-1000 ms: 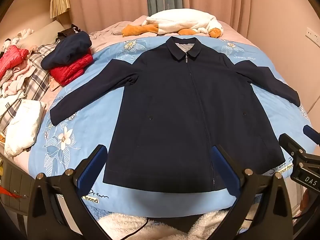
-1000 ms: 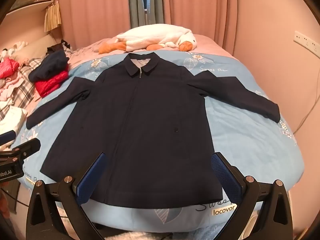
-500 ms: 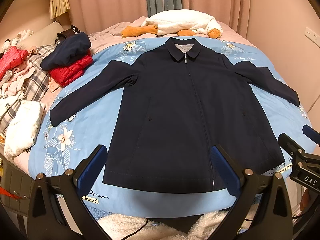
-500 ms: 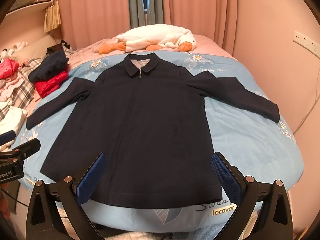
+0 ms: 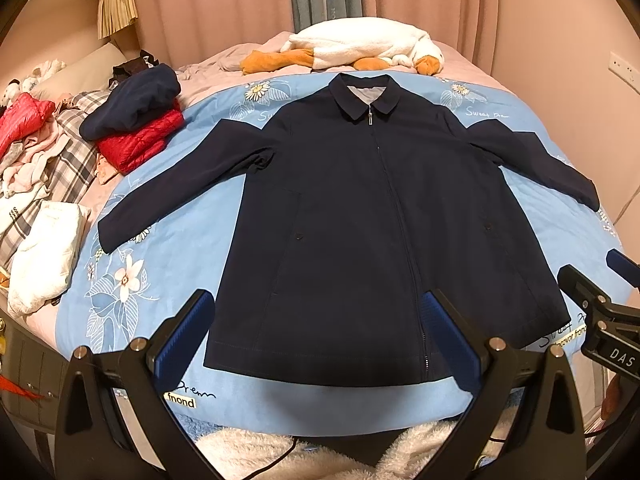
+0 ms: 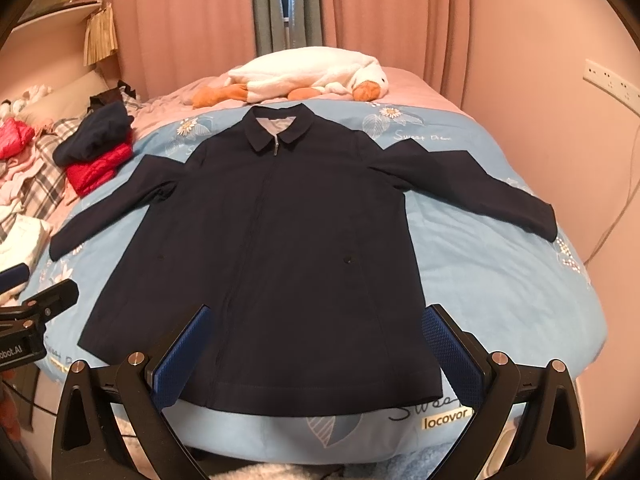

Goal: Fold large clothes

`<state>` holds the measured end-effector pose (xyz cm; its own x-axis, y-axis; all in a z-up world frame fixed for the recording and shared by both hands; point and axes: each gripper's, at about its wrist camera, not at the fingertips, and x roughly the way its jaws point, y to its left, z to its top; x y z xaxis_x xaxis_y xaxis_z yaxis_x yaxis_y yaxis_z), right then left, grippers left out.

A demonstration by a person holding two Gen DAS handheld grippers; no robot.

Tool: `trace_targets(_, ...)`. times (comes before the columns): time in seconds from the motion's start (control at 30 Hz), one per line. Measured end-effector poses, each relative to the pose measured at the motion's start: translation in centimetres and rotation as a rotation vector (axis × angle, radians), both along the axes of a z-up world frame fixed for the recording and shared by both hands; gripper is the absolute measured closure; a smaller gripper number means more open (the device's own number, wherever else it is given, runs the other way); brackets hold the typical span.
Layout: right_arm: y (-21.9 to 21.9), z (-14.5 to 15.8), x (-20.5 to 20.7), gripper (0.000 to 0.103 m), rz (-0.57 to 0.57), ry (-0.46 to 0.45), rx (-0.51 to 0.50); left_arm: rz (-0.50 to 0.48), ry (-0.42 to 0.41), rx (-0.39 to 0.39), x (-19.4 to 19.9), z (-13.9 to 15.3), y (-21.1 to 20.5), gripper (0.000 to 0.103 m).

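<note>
Both grippers, left gripper point(image 5: 320, 334) and right gripper point(image 6: 320, 348), we hold wide open and empty above the near hem of the navy jacket point(image 5: 368, 216). It lies flat, zipped, sleeves spread, on the blue floral duvet point(image 5: 168, 248), printed "locovor" point(image 6: 445, 413) and "Sweet Dream". Beyond: a plush goose point(image 6: 312, 78), pink curtains point(image 6: 180, 20).
</note>
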<state>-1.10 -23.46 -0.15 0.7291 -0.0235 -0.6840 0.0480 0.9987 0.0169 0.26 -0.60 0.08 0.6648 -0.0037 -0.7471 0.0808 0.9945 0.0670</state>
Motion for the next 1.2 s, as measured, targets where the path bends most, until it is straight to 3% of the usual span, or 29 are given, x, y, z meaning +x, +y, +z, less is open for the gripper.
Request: trace_targets(1.2, -0.42, -0.64, 0.41, 0.0, -0.008, 0.016, 0.011, 0.003, 0.017, -0.006, 0.29, -0.77, 0.41, 0.0)
